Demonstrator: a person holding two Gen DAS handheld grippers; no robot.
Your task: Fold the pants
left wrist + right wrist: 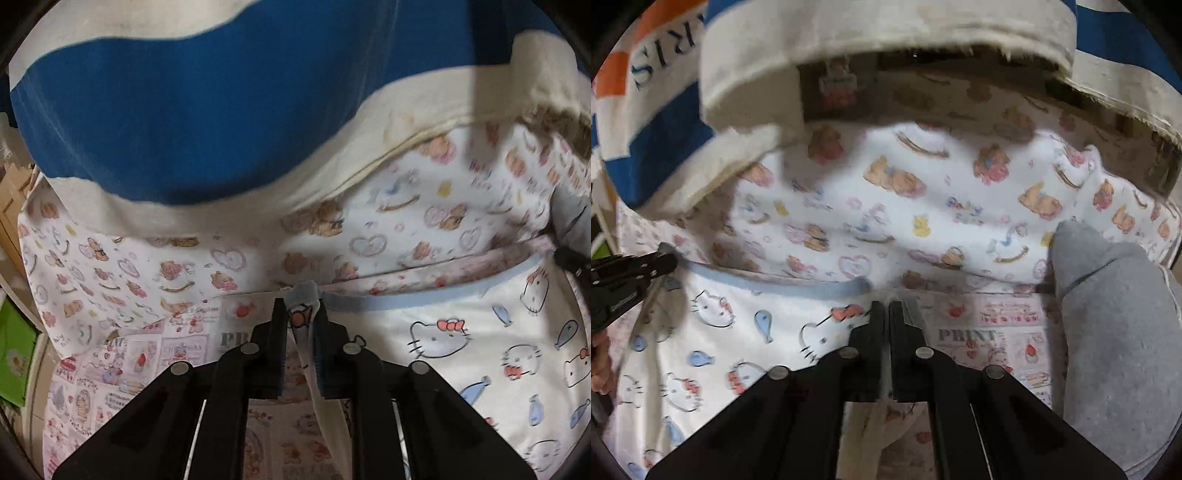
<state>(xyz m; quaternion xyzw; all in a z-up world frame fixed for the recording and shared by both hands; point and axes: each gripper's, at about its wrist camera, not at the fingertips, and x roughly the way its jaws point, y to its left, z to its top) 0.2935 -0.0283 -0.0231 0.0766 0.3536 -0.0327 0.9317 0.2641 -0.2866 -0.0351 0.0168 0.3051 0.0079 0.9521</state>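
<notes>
White cotton printed with cat faces and blue fish, trimmed with a pale blue band: these are the pants (pixel 480 354), and I hold them at two places along that band (pixel 406 299). My left gripper (pixel 301 317) has its fingers closed on the left corner of the band, where the fabric is pinched into a small bunch and a strip of it hangs down between the fingers. My right gripper (pixel 887 314) is closed too, on the right end of the same edge; the cloth between its fingers is thin, but I see it pass through.

The pants lie spread between my two grippers on the bed, over a sheet with bears and hearts (pixel 886 192) and another cloth with pink pictures and the word PRINT (pixel 990 332). I judge that I grip both corners so that the edge stays straight and the fold comes even.

Far from me is a person in a blue and cream shirt (pixel 166 122), and at the right a grey sleeve (pixel 1115 317) rests near the sheet. I think the grey sleeve could get in the way of the fold.
</notes>
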